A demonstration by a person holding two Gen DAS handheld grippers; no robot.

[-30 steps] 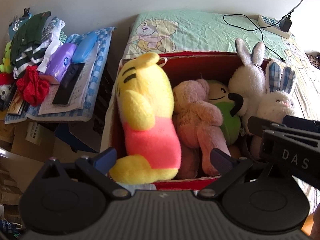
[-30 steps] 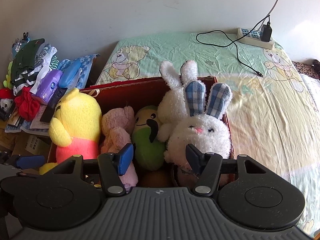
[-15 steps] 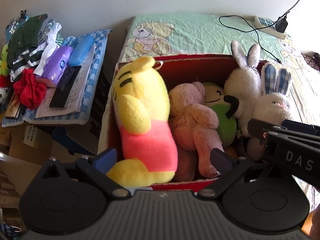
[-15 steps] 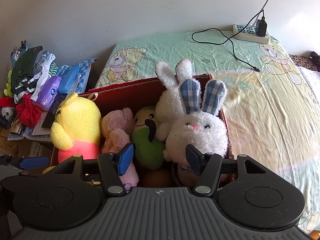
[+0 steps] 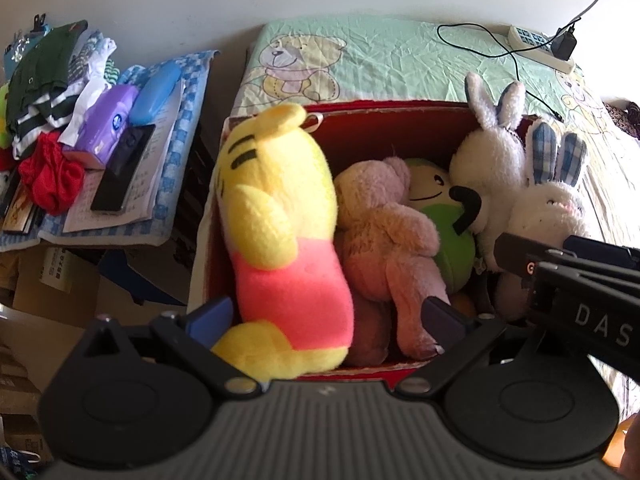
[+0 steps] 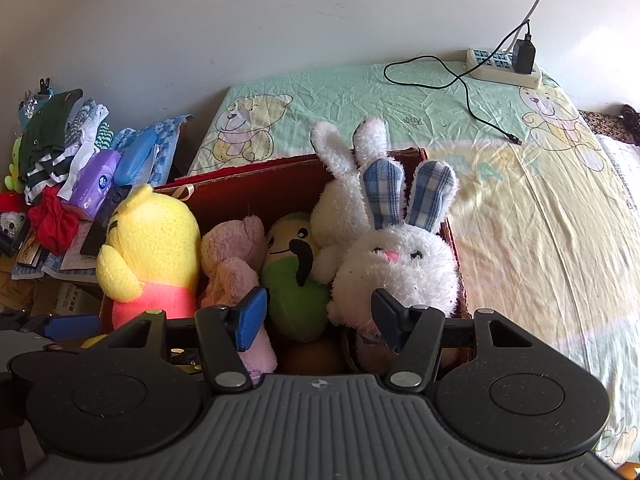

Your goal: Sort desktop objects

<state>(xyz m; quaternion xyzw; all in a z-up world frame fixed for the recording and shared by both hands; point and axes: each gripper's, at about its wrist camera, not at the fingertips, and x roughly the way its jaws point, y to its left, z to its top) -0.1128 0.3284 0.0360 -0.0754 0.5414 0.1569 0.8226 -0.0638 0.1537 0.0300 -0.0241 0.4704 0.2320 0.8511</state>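
Note:
A red box (image 5: 392,128) (image 6: 256,188) stands on the bed, packed with plush toys. From left to right they are a yellow bear in a pink shirt (image 5: 280,224) (image 6: 148,248), a pink bear (image 5: 384,236) (image 6: 232,264), a green and yellow toy (image 5: 448,220) (image 6: 292,276), a white rabbit (image 5: 488,160) (image 6: 340,200) and a white rabbit with blue plaid ears (image 5: 548,204) (image 6: 396,256). My left gripper (image 5: 324,316) hangs open just above the box's near edge. My right gripper (image 6: 316,316) is open too, above the near right part of the box, and holds nothing.
The bed sheet (image 6: 520,208) with bear prints stretches right of the box, with a power strip (image 6: 504,66) and black cable (image 6: 472,100) at the far end. Left of the box, a low stand (image 5: 168,184) carries clothes, a purple tissue pack (image 5: 108,124) and a dark remote (image 5: 124,168).
Both grippers have drawn back and risen a little from the box, so the toys look smaller and lower. The toys have not moved. Both grippers stay open.

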